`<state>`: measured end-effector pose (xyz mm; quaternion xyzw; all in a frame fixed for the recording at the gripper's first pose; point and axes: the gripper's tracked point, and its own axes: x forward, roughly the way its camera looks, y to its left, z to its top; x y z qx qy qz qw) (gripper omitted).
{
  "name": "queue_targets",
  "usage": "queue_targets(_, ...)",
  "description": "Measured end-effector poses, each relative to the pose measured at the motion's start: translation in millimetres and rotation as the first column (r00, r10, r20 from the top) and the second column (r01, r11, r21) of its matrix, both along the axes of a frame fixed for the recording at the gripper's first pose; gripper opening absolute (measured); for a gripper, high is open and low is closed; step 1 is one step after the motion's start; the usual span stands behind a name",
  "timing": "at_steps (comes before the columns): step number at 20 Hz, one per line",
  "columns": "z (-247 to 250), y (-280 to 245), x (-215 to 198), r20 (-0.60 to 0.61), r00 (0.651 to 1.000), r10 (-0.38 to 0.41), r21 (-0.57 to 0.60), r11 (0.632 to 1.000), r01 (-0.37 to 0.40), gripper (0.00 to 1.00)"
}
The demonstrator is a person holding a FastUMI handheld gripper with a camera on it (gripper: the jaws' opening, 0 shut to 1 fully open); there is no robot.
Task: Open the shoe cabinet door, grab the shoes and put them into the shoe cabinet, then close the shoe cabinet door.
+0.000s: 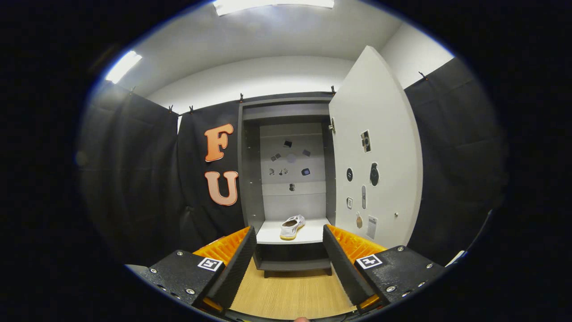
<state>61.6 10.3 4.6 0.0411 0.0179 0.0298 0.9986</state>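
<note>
One shoe (pixel 292 226) shelved beyond empty, spread jaws.

We record: shoe cabinet (pixel 250 179), grey, door (pixel 375 152) swung open rightward; one pale shoe (pixel 292 226) lying on its shelf.

Recording booth, not a home: black cloth (pixel 134 179) hanging round a lone shoe cabinet (pixel 250 179), ceiling lights (pixel 272 4) glaring, wood floor (pixel 290 290).
</note>
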Motion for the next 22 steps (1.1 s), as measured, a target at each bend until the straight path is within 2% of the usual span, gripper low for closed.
queue_targets(5, -7.9, -51.2, -14.9, -0.026, 0.998, -0.05, 0.019, 0.999, 0.05, 0.93)
queue_targets(12, -8.3, -156.9, -28.1, -0.016, 0.987, -0.161, 0.005, 0.987, 0.161, 0.93)
queue_targets(17, -15.9, -211.9, -16.9, -0.012, 0.986, -0.165, 0.009, 0.986, 0.165, 0.93)
queue_targets(22, -39.5, -224.3, 16.0, -0.035, 0.994, -0.099, 0.034, 0.994, 0.1, 0.94)
